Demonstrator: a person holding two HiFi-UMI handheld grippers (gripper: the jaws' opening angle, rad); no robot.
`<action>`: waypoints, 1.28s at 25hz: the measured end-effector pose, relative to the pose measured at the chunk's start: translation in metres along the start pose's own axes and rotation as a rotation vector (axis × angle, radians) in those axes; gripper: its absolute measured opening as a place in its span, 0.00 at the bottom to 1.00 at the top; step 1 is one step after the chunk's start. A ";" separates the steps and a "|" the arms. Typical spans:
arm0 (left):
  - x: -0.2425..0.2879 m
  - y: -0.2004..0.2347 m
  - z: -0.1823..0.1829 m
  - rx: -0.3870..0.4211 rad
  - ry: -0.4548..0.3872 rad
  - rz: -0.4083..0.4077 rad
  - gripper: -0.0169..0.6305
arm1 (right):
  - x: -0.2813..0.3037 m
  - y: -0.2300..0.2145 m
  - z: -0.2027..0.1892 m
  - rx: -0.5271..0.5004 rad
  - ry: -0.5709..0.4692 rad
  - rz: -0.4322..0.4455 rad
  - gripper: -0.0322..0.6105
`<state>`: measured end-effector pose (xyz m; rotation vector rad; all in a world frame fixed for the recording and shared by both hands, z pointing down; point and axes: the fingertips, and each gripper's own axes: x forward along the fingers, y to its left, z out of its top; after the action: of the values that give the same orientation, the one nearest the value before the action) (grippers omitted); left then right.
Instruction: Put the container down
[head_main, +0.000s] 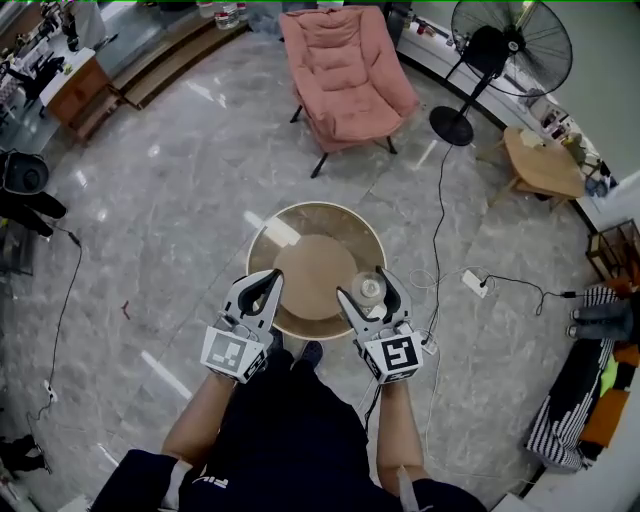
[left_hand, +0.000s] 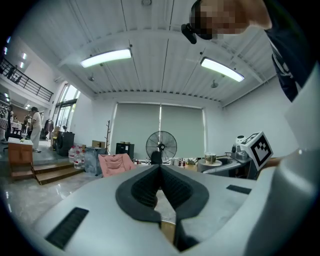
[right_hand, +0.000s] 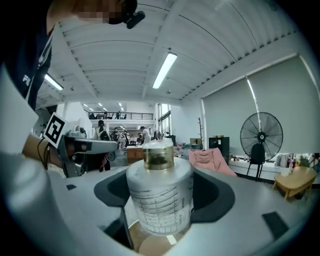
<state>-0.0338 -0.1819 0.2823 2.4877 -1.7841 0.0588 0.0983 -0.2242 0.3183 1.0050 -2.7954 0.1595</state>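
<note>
A clear container (right_hand: 159, 192) with printed measuring lines and a gold neck stands upright between the jaws of my right gripper (head_main: 368, 289), which is shut on it. In the head view the container (head_main: 370, 290) is over the right front part of the round wooden table (head_main: 305, 262). The table top shows just beneath the container's base; I cannot tell if they touch. My left gripper (head_main: 268, 284) is at the table's left front edge, shut, with nothing between its fingers (left_hand: 150, 185).
A pink chair (head_main: 345, 70) stands beyond the table and a standing fan (head_main: 505, 50) at the back right. A small wooden side table (head_main: 542, 162) is at the right. Cables and a power strip (head_main: 474, 283) lie on the marble floor to the right.
</note>
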 end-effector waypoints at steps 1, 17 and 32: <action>0.002 0.003 0.000 0.003 -0.011 0.004 0.06 | 0.004 0.001 -0.002 -0.013 -0.004 0.009 0.60; 0.056 0.038 -0.046 0.011 -0.057 -0.009 0.06 | 0.052 -0.015 -0.031 -0.013 -0.044 0.038 0.60; 0.098 0.048 -0.138 -0.033 -0.050 -0.049 0.06 | 0.095 -0.032 -0.135 0.047 -0.047 0.043 0.60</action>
<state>-0.0459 -0.2772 0.4295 2.5301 -1.7261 -0.0356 0.0629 -0.2868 0.4703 0.9712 -2.8698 0.2104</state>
